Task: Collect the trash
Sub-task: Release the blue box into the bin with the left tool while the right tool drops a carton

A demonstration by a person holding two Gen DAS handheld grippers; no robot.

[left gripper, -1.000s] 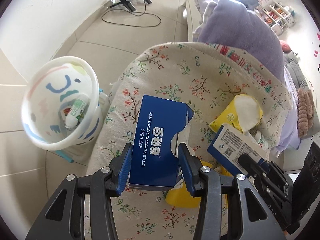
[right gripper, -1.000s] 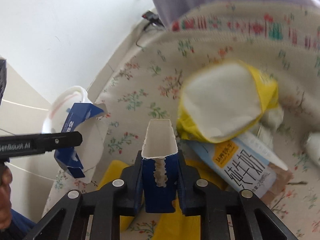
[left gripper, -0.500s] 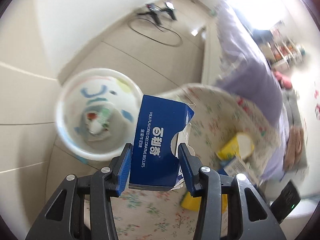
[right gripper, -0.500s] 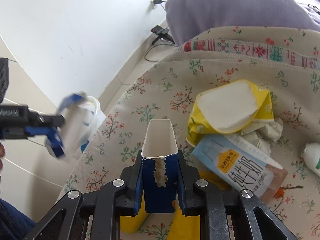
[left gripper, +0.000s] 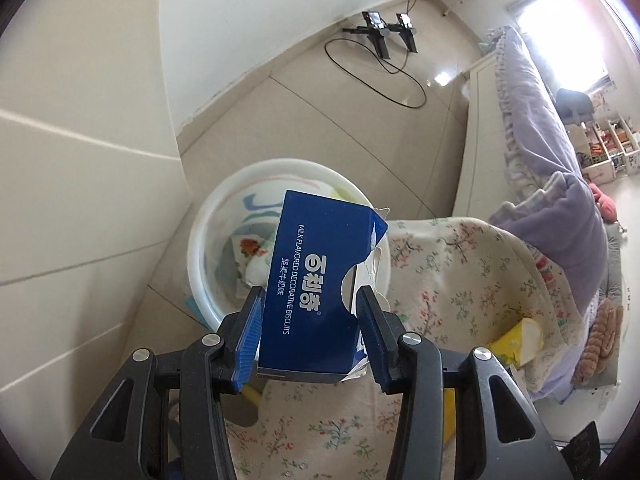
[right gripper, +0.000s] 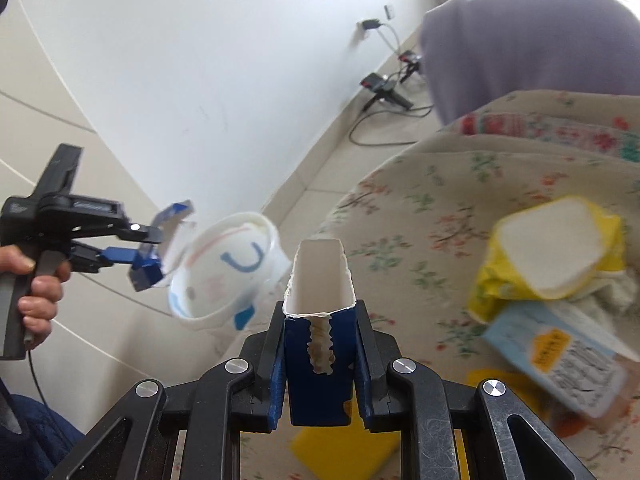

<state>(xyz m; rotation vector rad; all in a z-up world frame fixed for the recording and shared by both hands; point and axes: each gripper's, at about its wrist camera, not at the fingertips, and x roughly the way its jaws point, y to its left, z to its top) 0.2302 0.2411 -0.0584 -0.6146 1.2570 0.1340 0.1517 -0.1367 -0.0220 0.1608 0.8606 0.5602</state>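
My left gripper is shut on a torn blue biscuit box, held above the rim of a white bin with painted marks and some wrappers inside. From the right wrist view the left gripper and its blue box hang just left of the white bin, with a hand on the grip. My right gripper is shut on a narrow blue carton piece with a white open top, over the floral bedspread.
On the bedspread lie a yellow wrapper, a light blue milk carton and a flat yellow packet. A purple quilt lies behind. Cables and a small tripod sit on the tiled floor by the wall.
My left gripper has carried the blue box sideways off the bedspread to above the white bin and rolled. My right gripper has lifted a little with its carton piece.
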